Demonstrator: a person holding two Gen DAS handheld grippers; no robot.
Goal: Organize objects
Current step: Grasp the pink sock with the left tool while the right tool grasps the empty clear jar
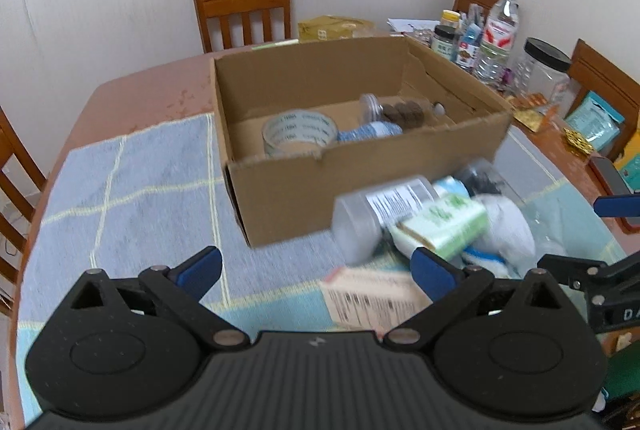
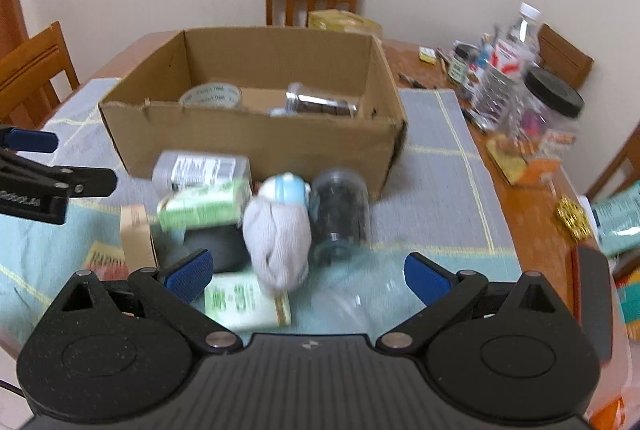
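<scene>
Left wrist view: the left gripper (image 1: 318, 272) hangs spread wide and empty at lower centre; the brown open-topped cardboard box (image 1: 360, 186) fills mid-frame, and the heap of loose items lies lower right.

Right wrist view: the right gripper (image 2: 308, 276), also released, sits directly before the grey rolled cloth bundle (image 2: 278, 242) (long axis pointing toward the camera), so the right hand looks nearer.

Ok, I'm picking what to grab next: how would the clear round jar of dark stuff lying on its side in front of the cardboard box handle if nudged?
The clear round jar of dark contents lies on its side on the checked cloth, so a nudge would probably roll it. Its smooth wall looks slippery for the open right gripper. Filled, it is likely fairly heavy.
</scene>
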